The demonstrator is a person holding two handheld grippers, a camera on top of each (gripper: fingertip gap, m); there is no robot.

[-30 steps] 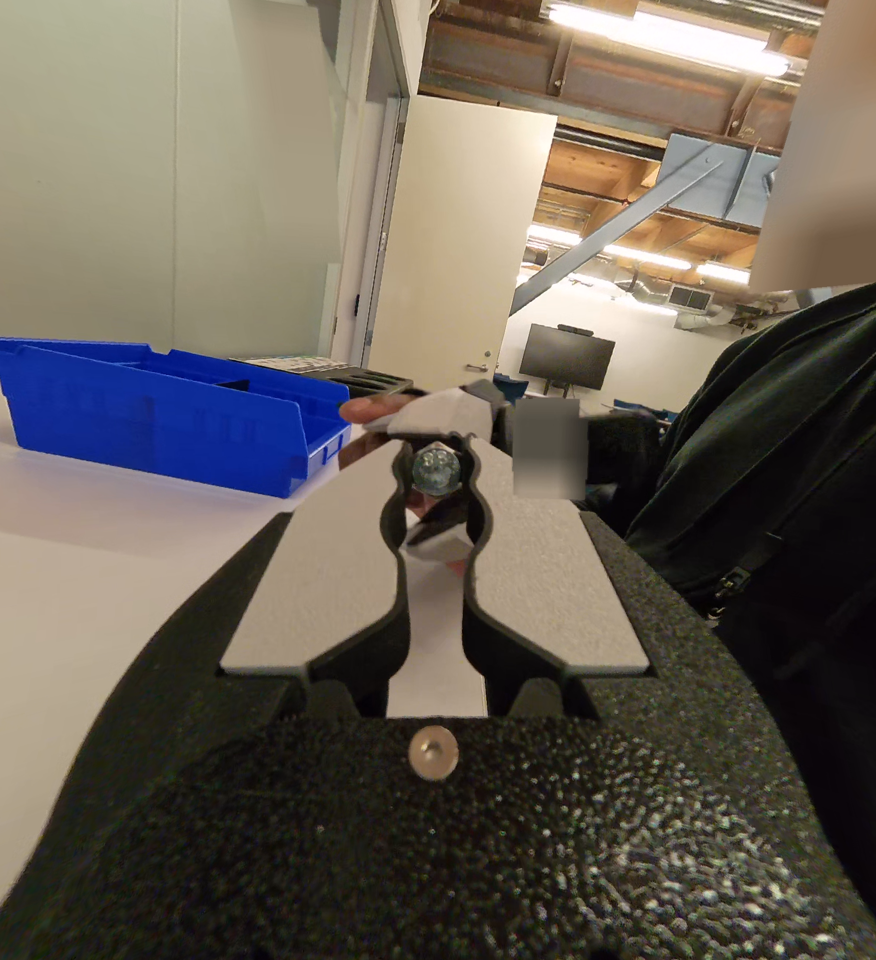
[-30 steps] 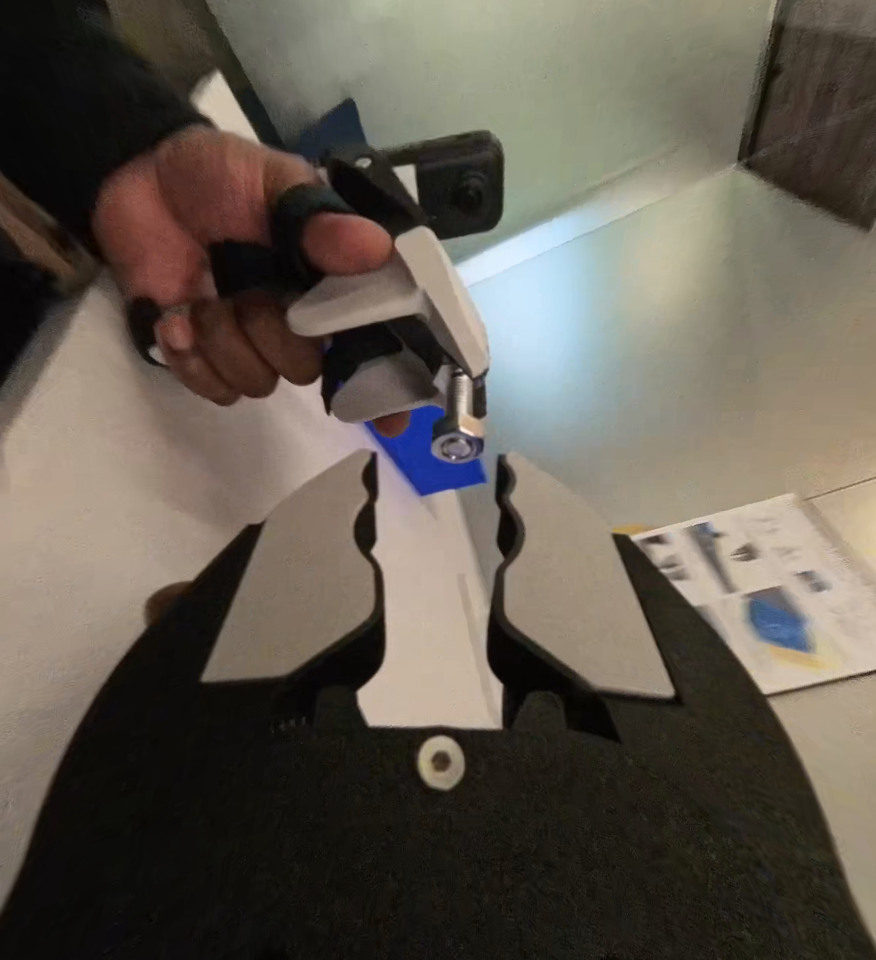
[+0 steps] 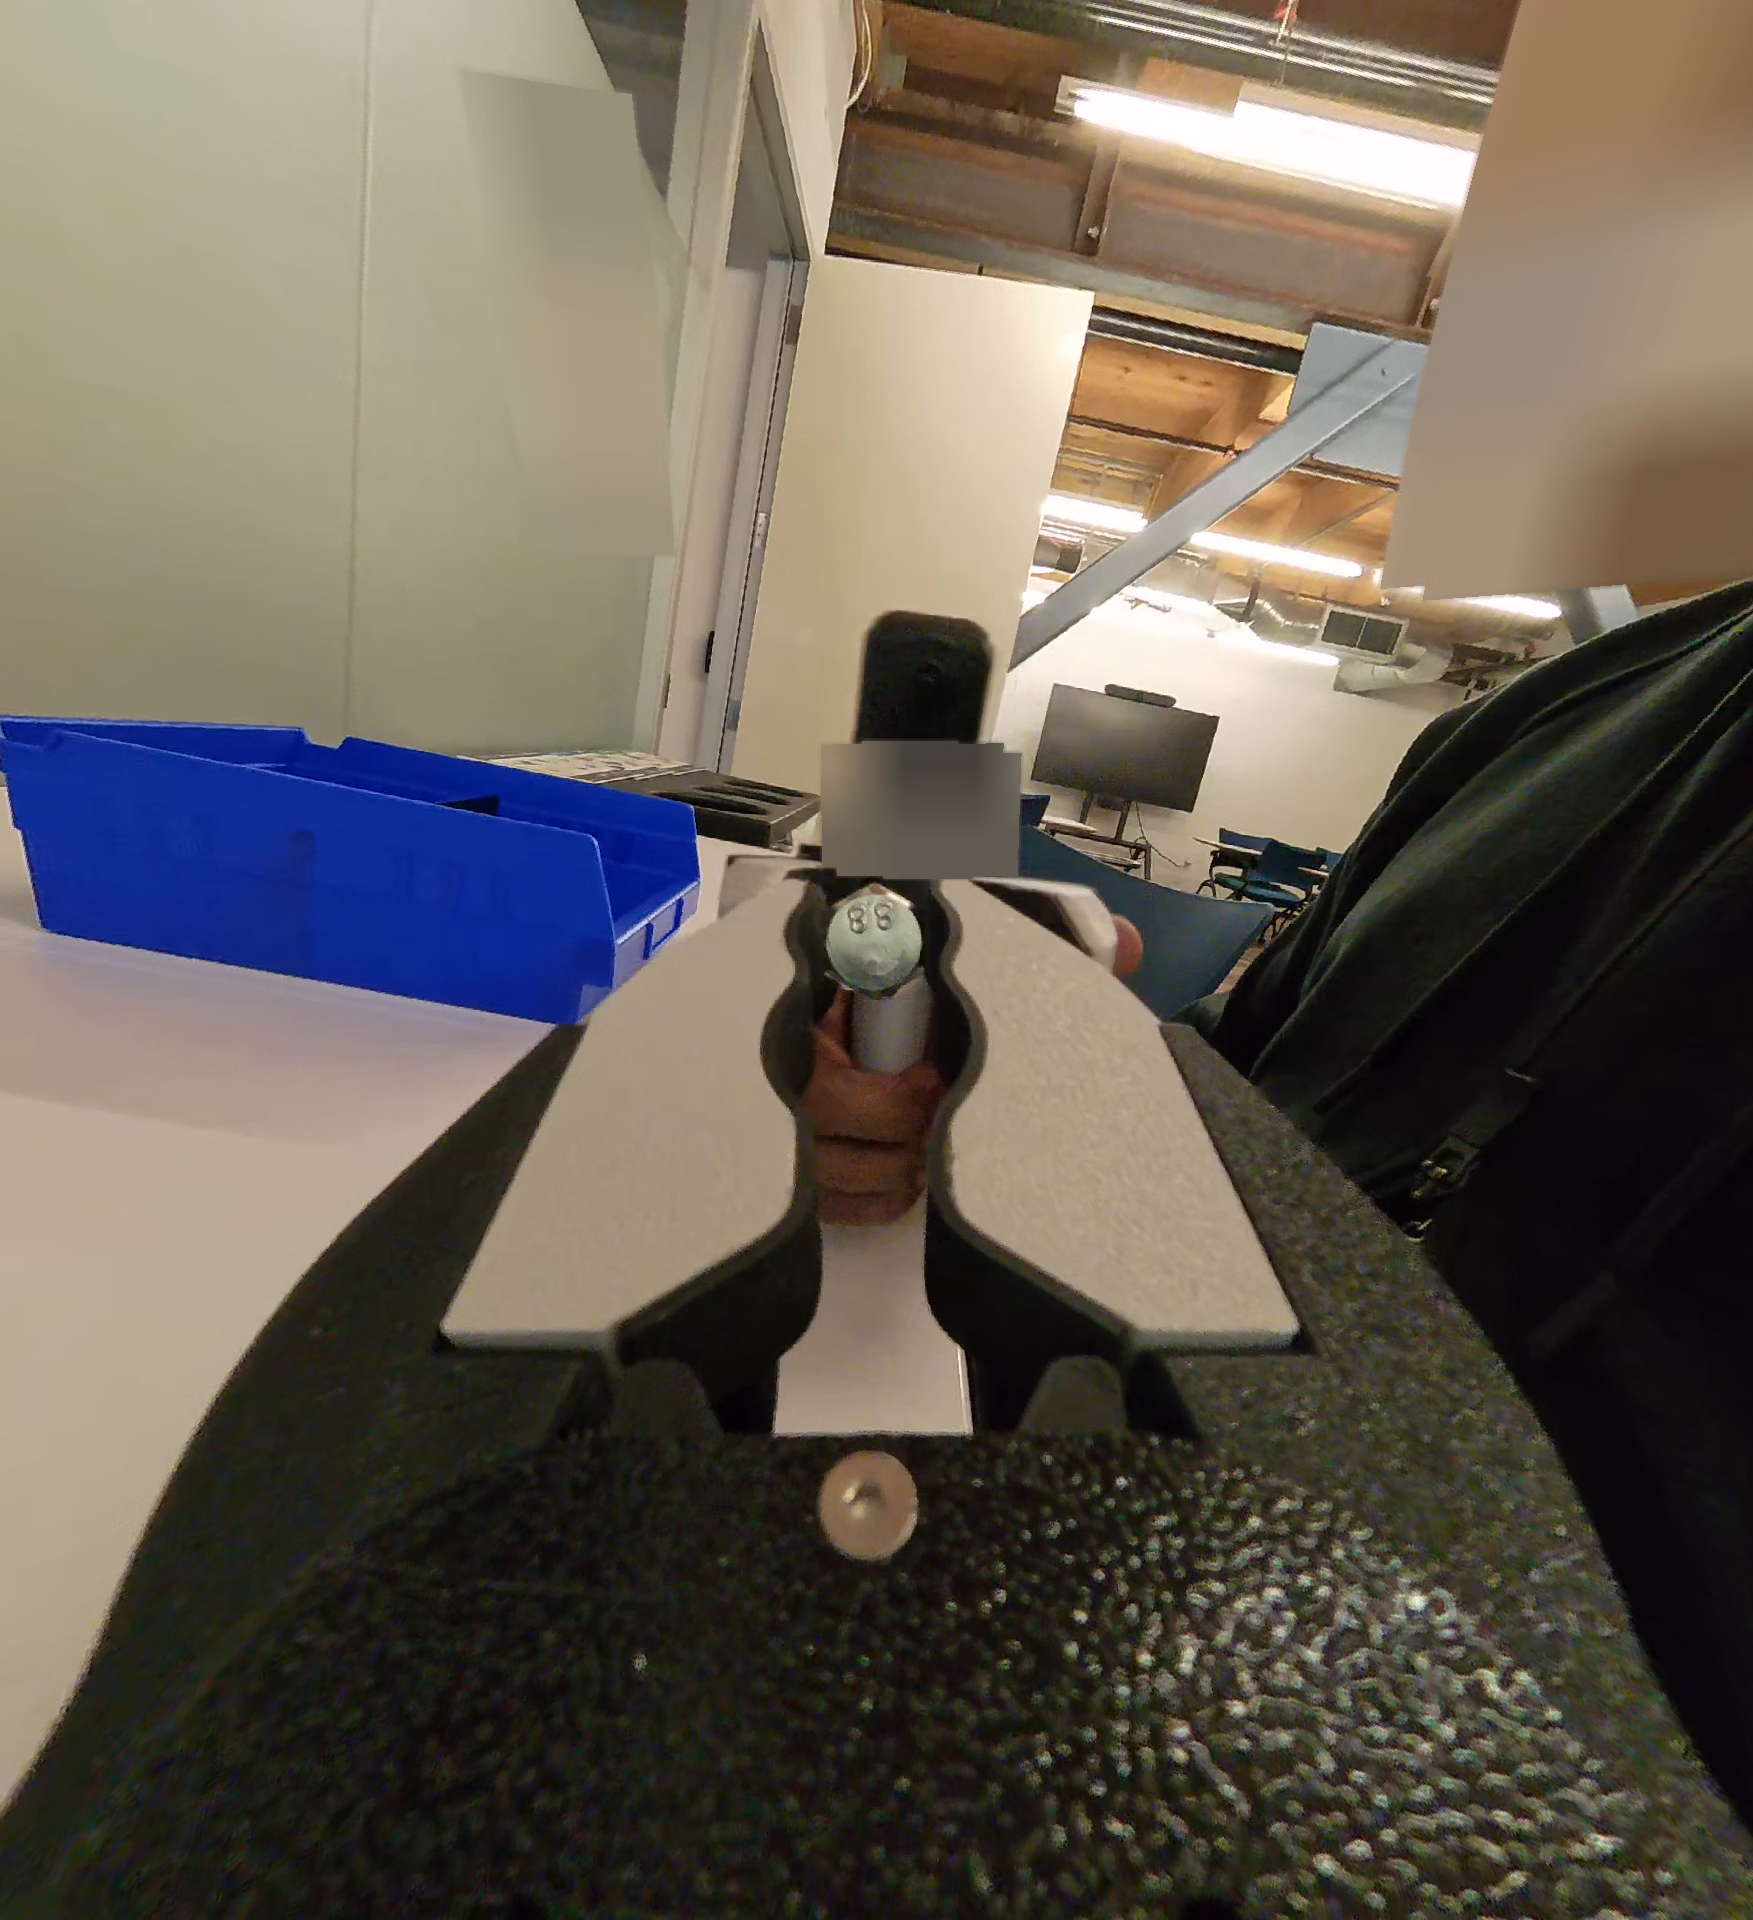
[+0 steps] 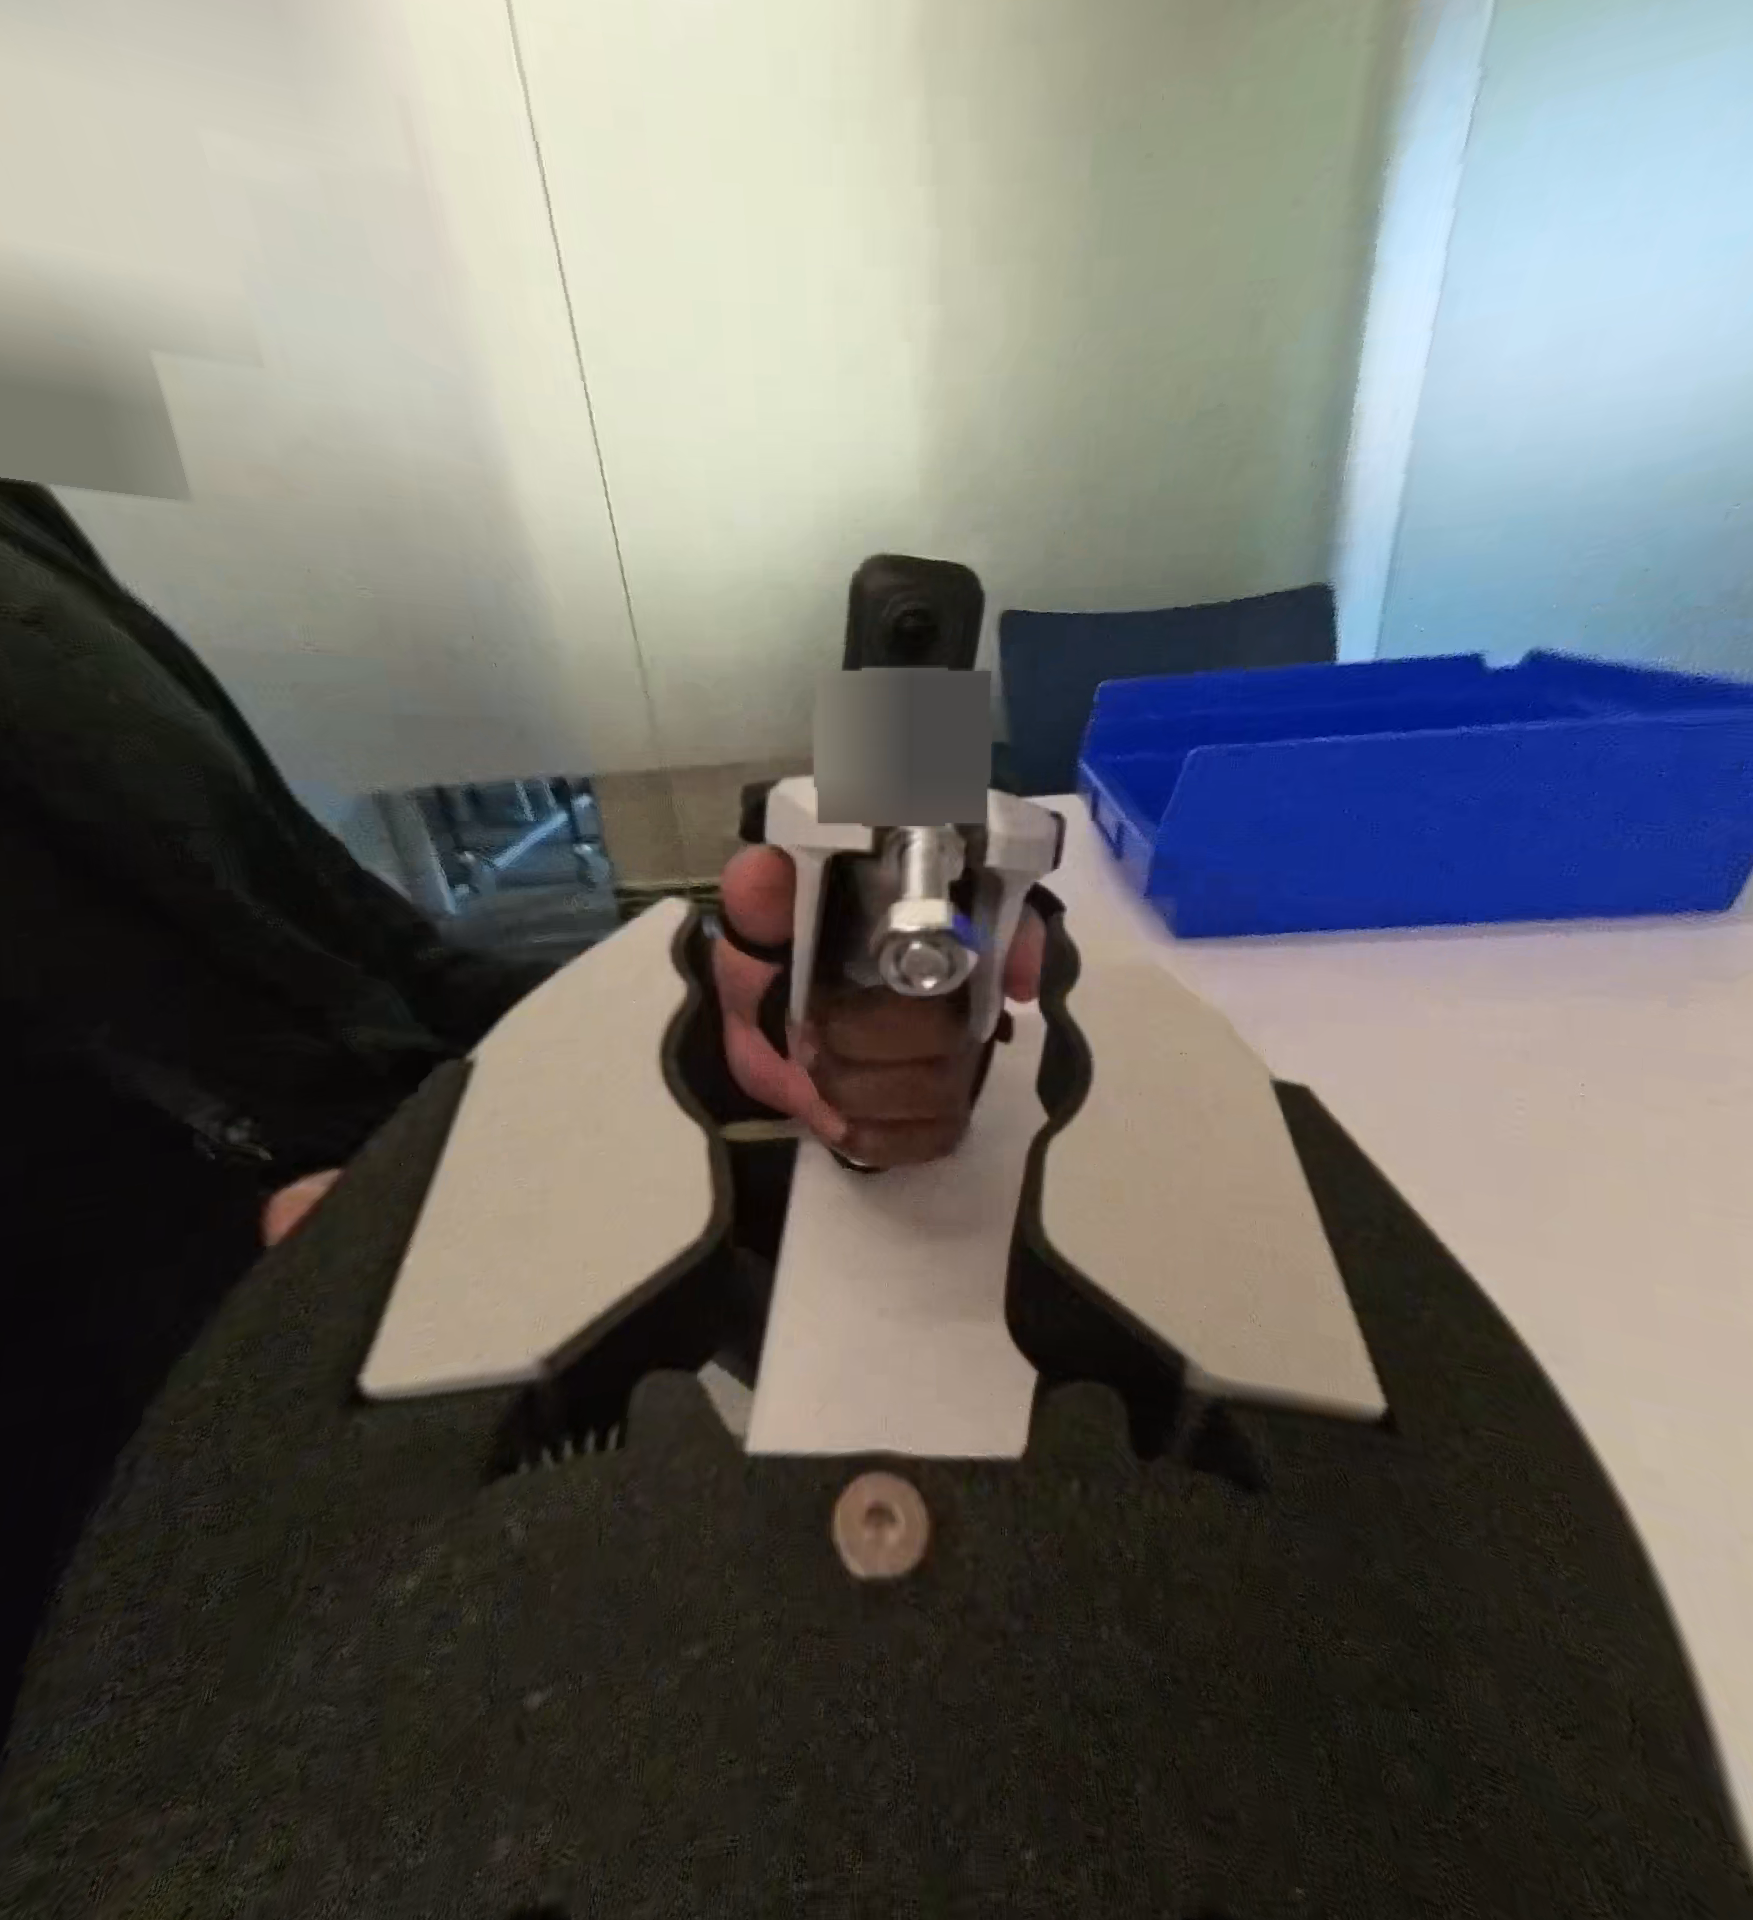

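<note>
My left tongs (image 3: 872,961) grip a stiff, heavy, slippery steel bolt (image 3: 873,943) by its head above the counter (image 3: 176,1143), threaded end best taken by my wide-open right tongs (image 4: 867,997).

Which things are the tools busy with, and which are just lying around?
Busy with:
- bolt with nut, clamped in the left tool
- right tool, open, facing the bolt

Lying around:
- blue bin
- black tray
- papers

Office-type workspace: white table (image 3: 176,1143), blue parts bin (image 3: 332,894), wall monitor (image 3: 1126,748), exposed ceiling beams (image 3: 1163,208).
</note>
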